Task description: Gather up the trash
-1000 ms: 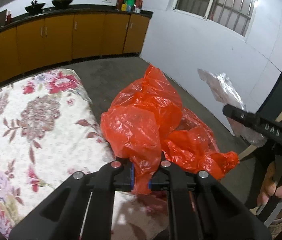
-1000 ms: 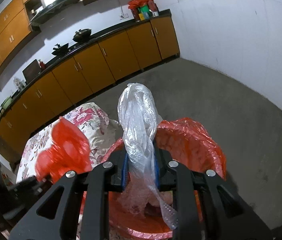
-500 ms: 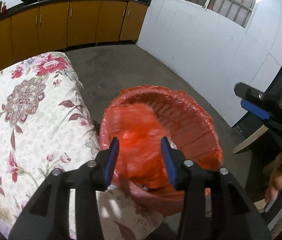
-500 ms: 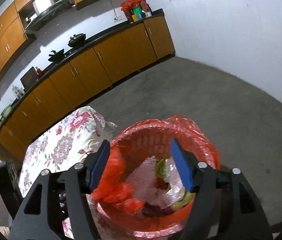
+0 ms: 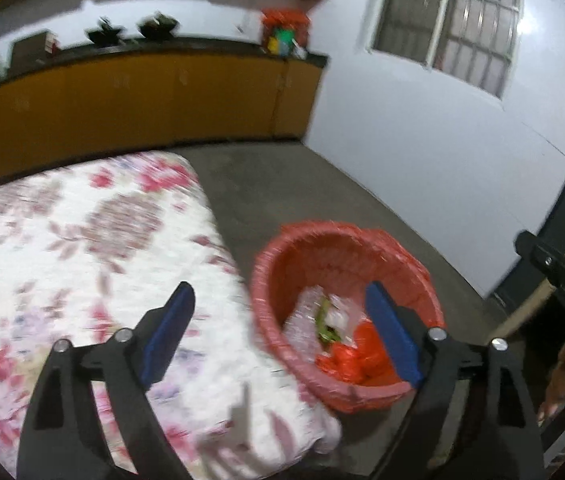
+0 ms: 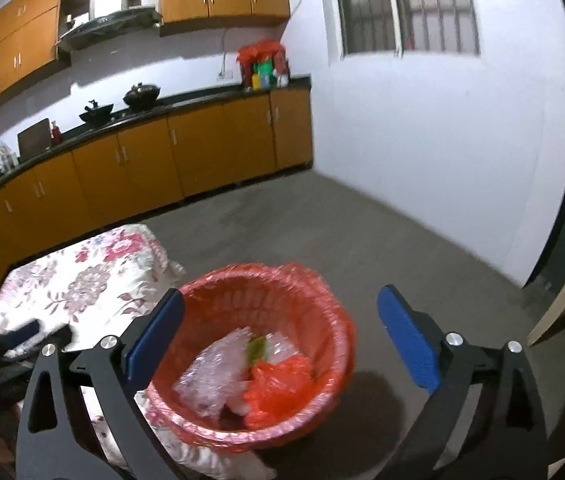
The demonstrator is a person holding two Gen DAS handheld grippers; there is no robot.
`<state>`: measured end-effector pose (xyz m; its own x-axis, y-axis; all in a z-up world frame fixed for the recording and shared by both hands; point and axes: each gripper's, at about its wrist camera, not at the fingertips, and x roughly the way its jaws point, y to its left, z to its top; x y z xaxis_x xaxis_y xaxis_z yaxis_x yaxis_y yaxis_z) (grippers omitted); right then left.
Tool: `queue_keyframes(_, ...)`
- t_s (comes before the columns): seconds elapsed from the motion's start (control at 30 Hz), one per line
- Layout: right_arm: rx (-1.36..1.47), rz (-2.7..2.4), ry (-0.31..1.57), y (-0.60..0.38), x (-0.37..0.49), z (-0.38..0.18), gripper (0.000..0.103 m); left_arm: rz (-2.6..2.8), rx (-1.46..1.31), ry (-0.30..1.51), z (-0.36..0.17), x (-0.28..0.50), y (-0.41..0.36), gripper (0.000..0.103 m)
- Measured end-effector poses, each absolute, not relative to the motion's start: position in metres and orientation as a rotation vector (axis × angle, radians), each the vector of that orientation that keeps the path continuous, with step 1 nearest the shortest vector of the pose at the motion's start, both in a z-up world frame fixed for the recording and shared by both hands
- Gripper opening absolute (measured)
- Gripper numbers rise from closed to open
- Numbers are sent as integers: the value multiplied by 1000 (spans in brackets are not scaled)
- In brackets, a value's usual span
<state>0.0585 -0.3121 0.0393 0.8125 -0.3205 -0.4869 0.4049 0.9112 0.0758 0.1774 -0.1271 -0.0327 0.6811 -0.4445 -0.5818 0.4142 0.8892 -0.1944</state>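
— How were the two grippers seen?
— The left gripper [image 5: 278, 334] and the right gripper [image 6: 280, 340] were both tilted downward, jaws opening wide, nothing gripped between the blue pads.

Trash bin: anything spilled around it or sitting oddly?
Nothing stands out. The red-lined bin stands upright on the floor beside the floral cloth, with the clear plastic and the orange bag inside it. No litter shows around it. Both grippers' jaws are opening, with nothing between them.

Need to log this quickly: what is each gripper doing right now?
Left gripper: jaws opening, nothing between them.
Right gripper: jaws opening, nothing held.
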Motion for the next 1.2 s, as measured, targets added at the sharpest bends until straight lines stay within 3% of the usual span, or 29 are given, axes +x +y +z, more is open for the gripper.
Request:
queue_keyframes(0.17, 200, -430, 396, -299, 27, 47, 101, -321, -43, 564, -13, 140, -82, 95)
queue_keyframes(0.3, 162, -461, 434, -286, 17, 49, 101, -229, -33, 505, -3, 108, -49, 99)
queue_keyframes(1.2, 63, -347, 414, -192, -39, 44, 101, -75, 14, 441, 0, 7, -2, 99)
